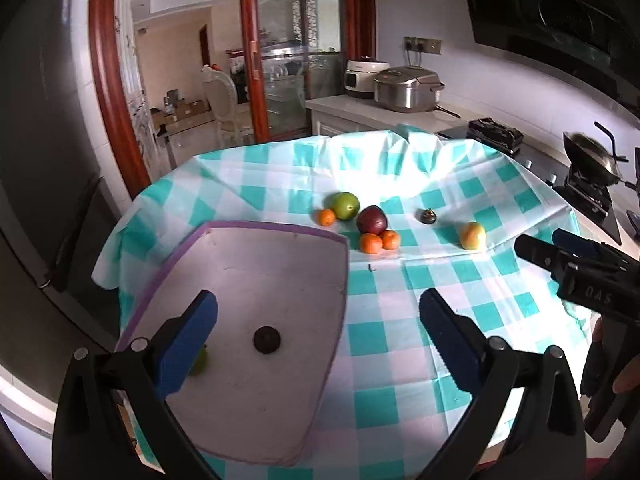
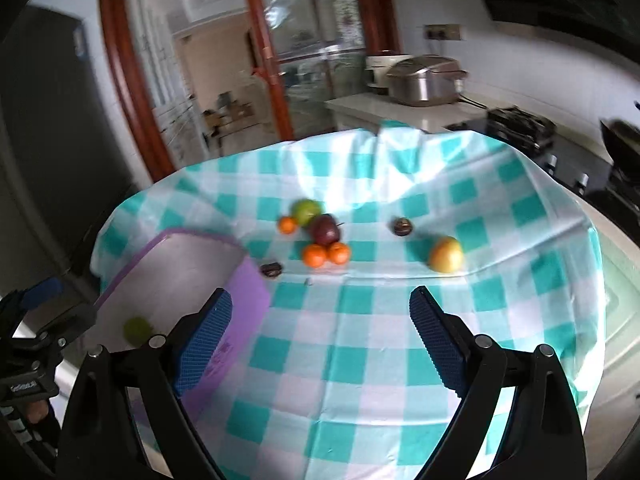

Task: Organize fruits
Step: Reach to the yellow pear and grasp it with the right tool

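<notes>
A purple-rimmed tray [image 1: 280,229] [image 2: 248,296] lies on the left of a teal checked tablecloth. In it are a small dark fruit [image 1: 267,339] [image 2: 271,269] and a small green fruit [image 1: 200,362] [image 2: 137,330]. Beyond the tray lie a green apple [image 1: 345,205] [image 2: 306,210], a dark red apple [image 1: 372,220] [image 2: 326,229], three oranges [image 1: 374,242] [image 2: 315,255], a dark fruit [image 1: 428,216] [image 2: 402,226] and a yellow-red apple [image 1: 473,235] [image 2: 446,255]. My left gripper [image 1: 318,332] is open above the tray. My right gripper [image 2: 320,334] [image 1: 560,256] is open above the cloth.
A kitchen counter [image 1: 360,108] behind the table carries a rice cooker [image 1: 408,88] and another appliance. A stove with a wok [image 1: 592,156] stands at the right. A dark fridge [image 1: 40,140] is at the left. A glass sliding door with a red frame is behind.
</notes>
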A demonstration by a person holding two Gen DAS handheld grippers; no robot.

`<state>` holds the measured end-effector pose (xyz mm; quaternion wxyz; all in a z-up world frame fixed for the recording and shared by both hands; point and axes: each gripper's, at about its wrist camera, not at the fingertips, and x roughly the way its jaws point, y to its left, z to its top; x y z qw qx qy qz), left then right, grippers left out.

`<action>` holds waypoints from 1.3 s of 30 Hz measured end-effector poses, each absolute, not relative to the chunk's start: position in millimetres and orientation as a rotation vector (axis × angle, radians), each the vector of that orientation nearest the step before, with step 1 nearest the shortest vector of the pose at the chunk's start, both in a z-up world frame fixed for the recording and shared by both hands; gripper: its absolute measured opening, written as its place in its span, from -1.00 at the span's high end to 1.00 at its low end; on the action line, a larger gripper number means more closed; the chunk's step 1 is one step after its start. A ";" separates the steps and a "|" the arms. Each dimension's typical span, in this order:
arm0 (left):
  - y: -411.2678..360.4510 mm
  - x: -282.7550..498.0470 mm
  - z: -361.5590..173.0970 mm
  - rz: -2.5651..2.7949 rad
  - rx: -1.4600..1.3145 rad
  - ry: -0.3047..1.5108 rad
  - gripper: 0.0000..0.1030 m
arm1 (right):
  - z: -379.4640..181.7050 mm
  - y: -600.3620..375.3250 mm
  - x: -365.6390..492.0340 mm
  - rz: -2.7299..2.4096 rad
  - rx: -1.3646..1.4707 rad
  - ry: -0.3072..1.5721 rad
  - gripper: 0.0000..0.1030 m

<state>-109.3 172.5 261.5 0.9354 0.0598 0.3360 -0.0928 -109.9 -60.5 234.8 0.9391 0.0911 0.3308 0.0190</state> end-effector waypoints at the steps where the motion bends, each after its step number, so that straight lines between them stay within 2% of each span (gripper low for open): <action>1: 166.2 -103.8 259.7 -0.190 0.121 0.691 -0.97 | 231.7 -67.6 -108.1 0.028 0.198 0.667 -0.71; 6: 136.3 -76.0 247.7 -0.190 0.092 0.727 -0.97 | 221.1 -94.8 -90.3 0.053 0.173 0.683 -0.71; 12: 83.9 -32.2 218.1 -0.216 0.083 0.819 -0.97 | 199.4 -149.7 -48.8 -0.025 0.165 0.805 -0.71; 23: -17.3 35.3 98.2 -0.256 0.056 1.134 -0.96 | 95.2 -247.2 -5.0 -0.092 0.247 1.099 -0.68; 33: -14.2 38.6 41.6 -0.111 0.110 1.172 -0.96 | 42.1 -227.2 64.5 0.074 0.194 1.125 -0.66; 36: -10.0 37.5 37.3 -0.067 0.133 1.174 -0.96 | 30.5 -234.2 93.8 0.052 0.247 1.125 -0.52; 39: -8.7 38.1 33.5 -0.040 0.142 1.185 -0.96 | 25.8 -234.0 119.2 0.059 0.286 1.098 -0.49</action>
